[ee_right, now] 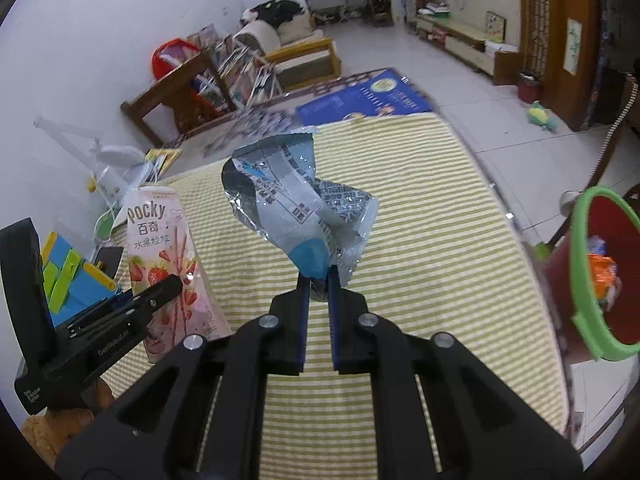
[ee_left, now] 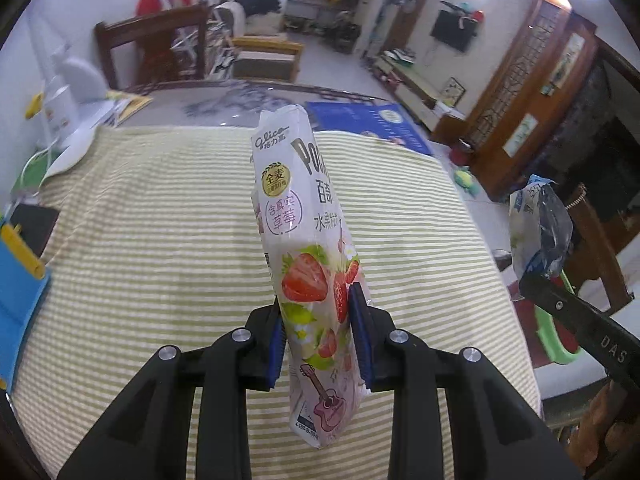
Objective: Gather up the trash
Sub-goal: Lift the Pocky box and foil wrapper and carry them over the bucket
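Observation:
My left gripper [ee_left: 318, 312] is shut on a pink strawberry Pocky box [ee_left: 298, 216], which stands up from between the blue pads above the striped cloth. The same box [ee_right: 160, 248] shows at the left of the right wrist view, held by the left gripper [ee_right: 160, 292]. My right gripper [ee_right: 319, 280] is shut on a crumpled silver and blue snack wrapper [ee_right: 292, 200], lifted off the cloth. That wrapper [ee_left: 540, 228] and the right gripper's black fingers [ee_left: 560, 300] appear at the right edge of the left wrist view. A red bin with a green rim [ee_right: 600, 272] hangs beyond the table's right edge, with orange trash inside.
A yellow-and-white striped cloth [ee_left: 160, 240] covers the table. A white desk lamp [ee_left: 76, 92], a blue book [ee_left: 372, 124] and blue and yellow stationery [ee_right: 72, 276] lie along the far and left sides. Wooden chairs and tiled floor lie beyond.

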Action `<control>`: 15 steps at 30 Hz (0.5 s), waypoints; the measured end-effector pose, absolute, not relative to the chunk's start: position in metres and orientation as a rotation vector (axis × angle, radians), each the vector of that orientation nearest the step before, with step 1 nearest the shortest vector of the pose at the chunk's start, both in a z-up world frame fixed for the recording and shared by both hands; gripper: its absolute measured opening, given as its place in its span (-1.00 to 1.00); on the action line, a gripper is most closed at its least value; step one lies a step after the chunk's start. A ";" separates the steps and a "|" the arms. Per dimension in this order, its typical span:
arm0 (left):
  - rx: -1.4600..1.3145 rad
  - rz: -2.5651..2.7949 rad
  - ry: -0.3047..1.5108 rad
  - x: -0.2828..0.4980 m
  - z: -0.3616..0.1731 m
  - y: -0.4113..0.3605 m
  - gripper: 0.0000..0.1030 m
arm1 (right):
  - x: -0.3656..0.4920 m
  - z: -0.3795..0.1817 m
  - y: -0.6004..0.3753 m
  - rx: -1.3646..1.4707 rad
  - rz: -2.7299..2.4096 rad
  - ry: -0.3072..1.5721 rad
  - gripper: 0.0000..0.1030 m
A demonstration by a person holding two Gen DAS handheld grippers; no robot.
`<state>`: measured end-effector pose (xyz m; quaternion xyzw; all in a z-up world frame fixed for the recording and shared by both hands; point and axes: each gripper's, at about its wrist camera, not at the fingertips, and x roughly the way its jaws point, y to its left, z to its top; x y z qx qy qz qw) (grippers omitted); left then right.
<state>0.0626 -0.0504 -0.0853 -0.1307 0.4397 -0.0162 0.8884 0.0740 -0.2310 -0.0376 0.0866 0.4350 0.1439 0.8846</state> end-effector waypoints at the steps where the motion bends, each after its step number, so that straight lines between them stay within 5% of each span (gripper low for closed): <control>1: -0.266 -0.039 0.912 0.064 -0.083 -0.056 -0.48 | 0.072 -0.037 -0.238 0.181 0.292 0.901 -0.82; 15: -0.216 -0.024 0.868 0.063 -0.053 -0.117 -0.47 | 0.071 -0.029 -0.305 0.192 0.273 0.878 -0.82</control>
